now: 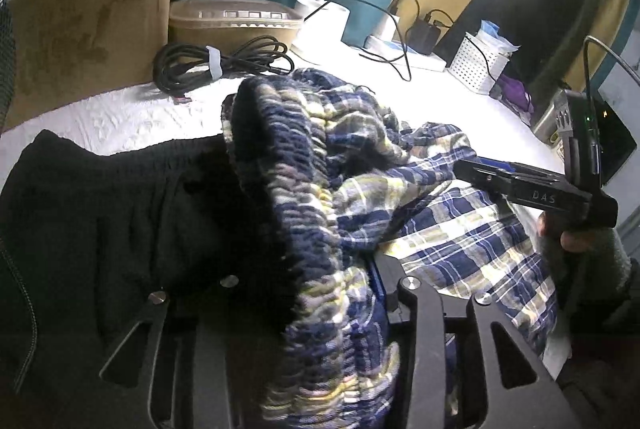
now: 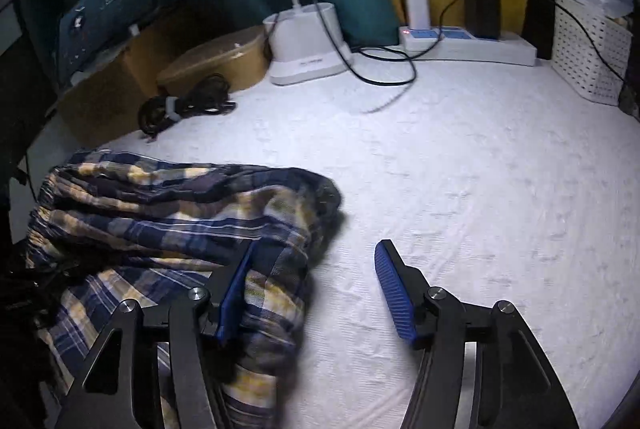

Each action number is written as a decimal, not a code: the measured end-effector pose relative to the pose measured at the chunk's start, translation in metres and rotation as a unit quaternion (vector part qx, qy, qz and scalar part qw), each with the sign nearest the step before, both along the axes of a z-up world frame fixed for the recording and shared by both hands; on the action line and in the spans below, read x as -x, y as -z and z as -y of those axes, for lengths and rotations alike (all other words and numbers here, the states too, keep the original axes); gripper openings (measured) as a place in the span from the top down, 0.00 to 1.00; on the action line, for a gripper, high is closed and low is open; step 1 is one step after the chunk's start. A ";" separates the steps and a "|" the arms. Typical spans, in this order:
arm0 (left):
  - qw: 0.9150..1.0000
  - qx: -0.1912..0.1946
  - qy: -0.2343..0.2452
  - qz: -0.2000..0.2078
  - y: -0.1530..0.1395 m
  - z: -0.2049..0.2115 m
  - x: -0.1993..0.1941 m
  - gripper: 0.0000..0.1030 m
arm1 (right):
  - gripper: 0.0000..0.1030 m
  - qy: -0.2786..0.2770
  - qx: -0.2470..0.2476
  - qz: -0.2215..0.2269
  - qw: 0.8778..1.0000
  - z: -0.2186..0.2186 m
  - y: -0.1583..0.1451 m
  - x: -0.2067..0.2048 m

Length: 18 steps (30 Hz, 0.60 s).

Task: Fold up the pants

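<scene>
Plaid pajama pants [image 2: 168, 229] bunched lower left on white bedspread [image 2: 460, 169], soft, light, limp; waistband [image 1: 304, 229] clamped in left gripper [image 1: 320, 309]; right gripper [image 2: 316, 293] spread wide beside cloth; hold at waistband corners advised.

The pants [image 1: 440, 229] were plaid in navy blue, white and pale yellow, and beside them lay a plain black garment [image 1: 100, 229]. The tabletop [image 2: 460, 169] wore a white textured cover, with a white lamp base [image 2: 304, 45], white perforated basket [image 2: 588, 53], black coiled cable [image 2: 180, 105] and brown lidded container [image 2: 216, 59] on it. The right tool [image 2: 316, 293] had black arms and ribbed blue pads [image 2: 394, 293].
</scene>
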<state>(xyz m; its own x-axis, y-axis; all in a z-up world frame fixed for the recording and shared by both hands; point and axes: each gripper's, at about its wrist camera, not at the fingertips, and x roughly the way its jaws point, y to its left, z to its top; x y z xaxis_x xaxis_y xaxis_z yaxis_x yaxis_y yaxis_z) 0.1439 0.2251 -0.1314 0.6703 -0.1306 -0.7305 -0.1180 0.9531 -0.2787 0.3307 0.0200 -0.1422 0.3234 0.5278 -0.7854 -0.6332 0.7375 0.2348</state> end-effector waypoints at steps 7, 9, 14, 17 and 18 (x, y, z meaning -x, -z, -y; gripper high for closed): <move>1.000 -0.019 -0.007 0.001 -0.013 0.004 0.005 0.61 | 0.40 0.008 0.017 0.021 1.000 0.008 -0.007 0.004; 0.999 -0.031 -0.013 0.010 -0.021 0.005 0.008 0.59 | 0.40 0.013 0.020 0.028 0.999 0.012 -0.010 0.005; 0.998 -0.041 -0.029 0.038 -0.037 0.002 0.017 0.50 | 0.40 0.028 0.027 0.041 0.998 0.020 -0.020 0.012; 0.997 -0.047 -0.035 0.048 -0.044 0.000 0.016 0.49 | 0.40 0.027 0.027 0.042 0.998 0.024 -0.023 0.018; 0.997 -0.052 -0.036 0.054 -0.045 -0.001 0.015 0.49 | 0.40 0.027 0.026 0.042 0.998 0.025 -0.024 0.021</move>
<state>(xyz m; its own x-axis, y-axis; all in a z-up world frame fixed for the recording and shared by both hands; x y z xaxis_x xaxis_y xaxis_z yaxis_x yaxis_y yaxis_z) 0.1289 0.2256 -0.0861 0.7502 -0.0072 -0.6612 -0.1619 0.9675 -0.1942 0.3098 -0.0049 -0.1187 0.4163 0.4673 -0.7800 -0.6081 0.7809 0.1432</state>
